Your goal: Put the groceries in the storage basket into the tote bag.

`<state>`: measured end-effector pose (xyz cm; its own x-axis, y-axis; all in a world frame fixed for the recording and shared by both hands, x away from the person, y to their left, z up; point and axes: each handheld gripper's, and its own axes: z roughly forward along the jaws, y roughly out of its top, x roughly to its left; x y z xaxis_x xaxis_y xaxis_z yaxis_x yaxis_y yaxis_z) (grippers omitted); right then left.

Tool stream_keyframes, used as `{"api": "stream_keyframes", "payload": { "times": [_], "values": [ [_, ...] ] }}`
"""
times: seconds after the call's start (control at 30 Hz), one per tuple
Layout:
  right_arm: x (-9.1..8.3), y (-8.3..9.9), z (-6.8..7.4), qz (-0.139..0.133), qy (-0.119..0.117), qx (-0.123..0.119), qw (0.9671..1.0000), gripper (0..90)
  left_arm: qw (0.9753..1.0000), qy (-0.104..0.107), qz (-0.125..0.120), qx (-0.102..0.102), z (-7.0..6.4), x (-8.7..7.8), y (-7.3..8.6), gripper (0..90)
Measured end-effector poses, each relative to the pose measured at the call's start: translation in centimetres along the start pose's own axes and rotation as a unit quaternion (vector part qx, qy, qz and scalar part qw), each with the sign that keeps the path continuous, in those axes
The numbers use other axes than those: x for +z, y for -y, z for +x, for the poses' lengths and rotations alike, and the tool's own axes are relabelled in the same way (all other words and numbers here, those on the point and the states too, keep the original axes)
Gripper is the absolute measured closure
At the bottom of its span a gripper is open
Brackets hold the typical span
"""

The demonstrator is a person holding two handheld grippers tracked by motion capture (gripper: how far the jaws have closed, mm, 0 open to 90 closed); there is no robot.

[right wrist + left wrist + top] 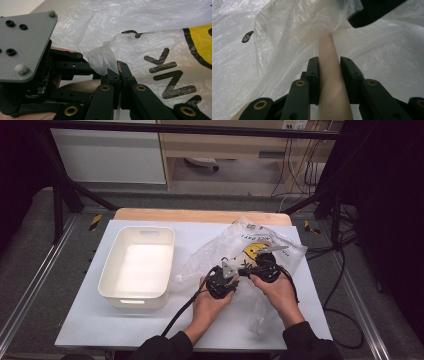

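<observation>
A crumpled clear plastic bag printed with a yellow smiley and black letters lies on the counter right of the white bin, a pale wooden handle poking from its mouth.

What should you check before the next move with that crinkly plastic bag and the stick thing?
1. Left gripper grips the pale beige round stick: ok, a jaw sits on each side of it.
2. Right gripper holds the clear crinkly plastic bag with the yellow smiley print: ok, jaws pinched on a fold of its edge.
3. Bag mouth open around the stick: cannot tell, plastic drapes over the stick's far end.
4. Grippers not bumping: cannot tell, they are very close together in the high view.
5. White rectangular plastic bin ready: ok, it looks empty, left of the bag.
</observation>
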<state>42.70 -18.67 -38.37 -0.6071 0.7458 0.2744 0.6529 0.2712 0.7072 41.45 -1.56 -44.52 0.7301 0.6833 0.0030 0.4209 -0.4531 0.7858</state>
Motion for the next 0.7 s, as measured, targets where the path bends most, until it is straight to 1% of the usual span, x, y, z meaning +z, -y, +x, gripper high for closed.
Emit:
{"api": "stream_keyframes", "payload": {
  "times": [0.1,0.17,0.2,0.33,0.37,0.4,0.43,0.5,0.53,0.6,0.7],
  "values": [
    [0.0,0.2,0.0,0.001,-0.001,0.001,1.0000,90.0,1.0000,-0.002,-0.001,-0.002,0.1,0.3,0.1,69.3],
    [0.1,0.3,0.0,0.001,-0.001,0.001,1.0000,90.0,1.0000,-0.001,-0.002,-0.009,0.2,0.5,0.2,69.2],
    [0.1,0.3,0.0,0.002,-0.002,0.002,1.0000,90.0,1.0000,-0.001,-0.001,-0.009,0.4,0.6,0.2,69.2],
    [0.1,0.4,-0.1,0.003,-0.002,0.002,1.0000,90.0,0.9998,0.008,0.001,-0.016,0.5,0.8,0.4,68.5],
    [0.2,0.5,-0.1,0.003,-0.001,0.001,1.0000,90.0,0.9998,0.011,0.001,-0.017,0.5,0.7,0.5,67.7],
    [0.2,0.5,0.0,0.003,-0.001,0.001,1.0000,90.0,0.9998,0.013,0.000,-0.017,0.5,0.7,0.5,64.8],
    [0.2,0.5,0.0,0.004,-0.001,0.001,1.0000,90.0,0.9997,0.014,0.000,-0.018,0.4,0.5,0.5,61.1],
    [0.2,0.5,0.0,0.003,-0.001,0.002,1.0000,90.0,0.9999,0.006,-0.002,-0.010,0.3,0.1,0.6,56.6],
    [0.2,0.5,0.0,0.003,-0.001,0.002,1.0000,90.0,0.9999,0.007,-0.006,-0.012,0.3,-0.2,0.6,54.0],
    [0.2,0.5,0.0,0.002,-0.001,0.003,1.0000,90.0,0.9996,0.014,-0.013,-0.019,0.5,-0.8,0.6,52.2],
    [0.2,0.6,0.0,0.000,-0.001,0.003,1.0000,90.0,0.9996,0.013,-0.019,-0.014,0.6,-1.9,0.7,48.1]
  ]
}}
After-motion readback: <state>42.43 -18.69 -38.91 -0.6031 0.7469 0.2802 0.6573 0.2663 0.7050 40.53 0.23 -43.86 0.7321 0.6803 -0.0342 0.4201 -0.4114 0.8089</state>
